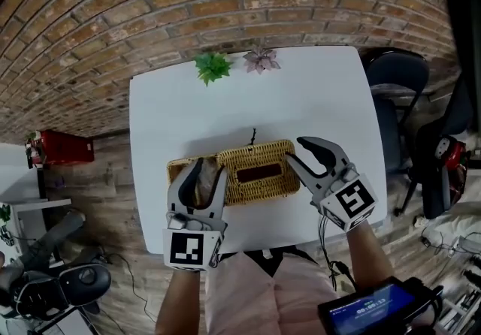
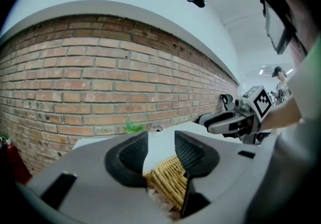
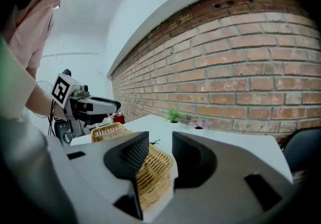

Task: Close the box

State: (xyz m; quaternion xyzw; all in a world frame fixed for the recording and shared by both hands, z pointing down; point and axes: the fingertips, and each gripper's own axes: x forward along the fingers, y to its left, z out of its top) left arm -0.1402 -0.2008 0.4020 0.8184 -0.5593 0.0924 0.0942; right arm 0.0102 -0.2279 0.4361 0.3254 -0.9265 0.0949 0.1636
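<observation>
A wicker box (image 1: 180, 170) lies near the front of the white table (image 1: 316, 93). Its slotted wicker lid (image 1: 259, 172) sits shifted to the right over it. My left gripper (image 1: 205, 168) straddles the box's left part, and wicker (image 2: 168, 183) is pinched between its jaws. At the lid's right end my right gripper (image 1: 294, 152) is shut on the lid's edge (image 3: 153, 173). The left gripper view shows the right gripper (image 2: 220, 117). The right gripper view shows the left gripper (image 3: 100, 105) over the box (image 3: 105, 131).
Two small potted plants, green (image 1: 213, 65) and purplish (image 1: 261, 60), stand at the table's far edge by the brick wall. A dark chair (image 1: 398, 86) is at the right, a red extinguisher (image 1: 60, 149) on the floor at the left.
</observation>
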